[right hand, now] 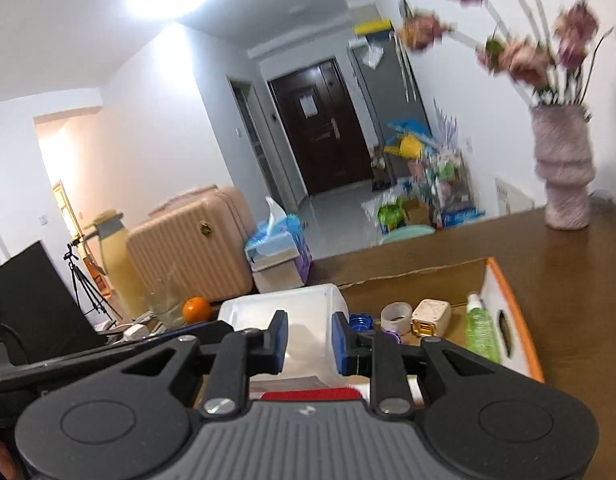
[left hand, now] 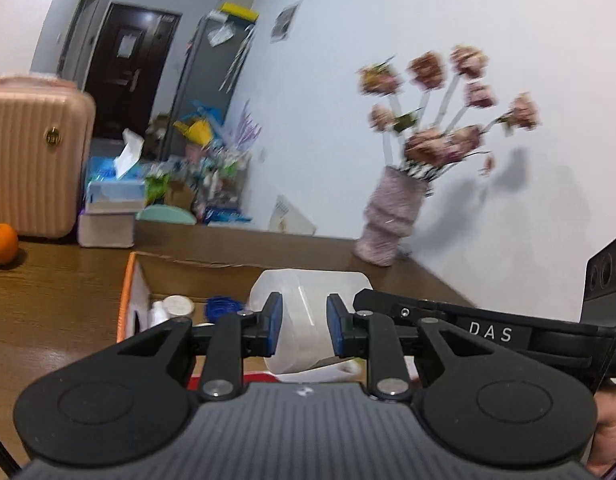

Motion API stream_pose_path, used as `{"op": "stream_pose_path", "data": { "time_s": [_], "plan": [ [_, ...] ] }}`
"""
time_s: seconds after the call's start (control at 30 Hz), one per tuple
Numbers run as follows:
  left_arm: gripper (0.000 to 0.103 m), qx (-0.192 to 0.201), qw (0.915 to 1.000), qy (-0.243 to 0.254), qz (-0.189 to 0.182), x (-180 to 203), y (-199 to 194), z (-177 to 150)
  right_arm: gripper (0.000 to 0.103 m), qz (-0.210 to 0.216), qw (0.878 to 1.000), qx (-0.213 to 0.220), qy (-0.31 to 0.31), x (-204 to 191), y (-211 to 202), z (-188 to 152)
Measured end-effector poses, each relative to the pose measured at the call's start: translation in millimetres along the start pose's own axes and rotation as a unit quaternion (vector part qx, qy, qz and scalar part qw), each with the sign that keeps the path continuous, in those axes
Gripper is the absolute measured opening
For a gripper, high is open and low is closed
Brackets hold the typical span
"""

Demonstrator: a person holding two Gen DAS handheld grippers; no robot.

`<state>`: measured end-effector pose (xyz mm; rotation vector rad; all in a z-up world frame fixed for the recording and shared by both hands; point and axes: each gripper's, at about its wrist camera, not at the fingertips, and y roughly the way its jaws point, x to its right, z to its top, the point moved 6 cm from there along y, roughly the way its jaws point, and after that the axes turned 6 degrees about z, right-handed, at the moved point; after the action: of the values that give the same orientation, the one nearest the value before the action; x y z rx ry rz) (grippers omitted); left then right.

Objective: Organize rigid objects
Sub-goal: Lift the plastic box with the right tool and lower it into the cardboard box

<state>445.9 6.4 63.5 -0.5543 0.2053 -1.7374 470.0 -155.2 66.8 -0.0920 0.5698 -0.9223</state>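
Both tongs stand spread, gripping nothing. Left gripper (left hand: 299,330) hovers over the cardboard box (left hand: 128,280), its blue pads (left hand: 274,330) either side of a translucent plastic container (left hand: 308,300) but apart from it, likely lined up for a pinch or just let go; which one cannot be told. Right gripper (right hand: 310,344) frames the same container from the other side, pads clear of its walls.

Inside the box, at 2 o'clock in the right view: a tape roll (right hand: 396,316), a cream square case (right hand: 430,316), a green bottle (right hand: 482,332) lying along the wall, and a blue cap (right hand: 360,322), small rigid items gathered here, presumably as the sorting bin.

Farther, at 9 o'clock in the left view, an orange (left hand: 1,243) sits on the wooden table (left hand: 59,300) outside the box, beside a pink suitcase (left hand: 35,160). At 1 o'clock a vase of flowers (left hand: 392,216) stands against the wall, out of the working area.
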Motion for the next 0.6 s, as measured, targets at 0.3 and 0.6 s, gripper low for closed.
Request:
{"op": "stream_pose_path", "data": {
  "time_s": [0.3, 0.6],
  "plan": [
    [0.024, -0.098, 0.9938, -0.016, 0.051, -54, 94, -16, 0.023, 0.018, 0.99, -0.126, 0.063, 50, 119, -19],
    [0.026, -0.154, 0.9871, 0.012, 0.042, -32, 144, -41, 0.034, -0.018, 0.979, -0.186, 0.078, 92, 141, -33]
  ]
}}
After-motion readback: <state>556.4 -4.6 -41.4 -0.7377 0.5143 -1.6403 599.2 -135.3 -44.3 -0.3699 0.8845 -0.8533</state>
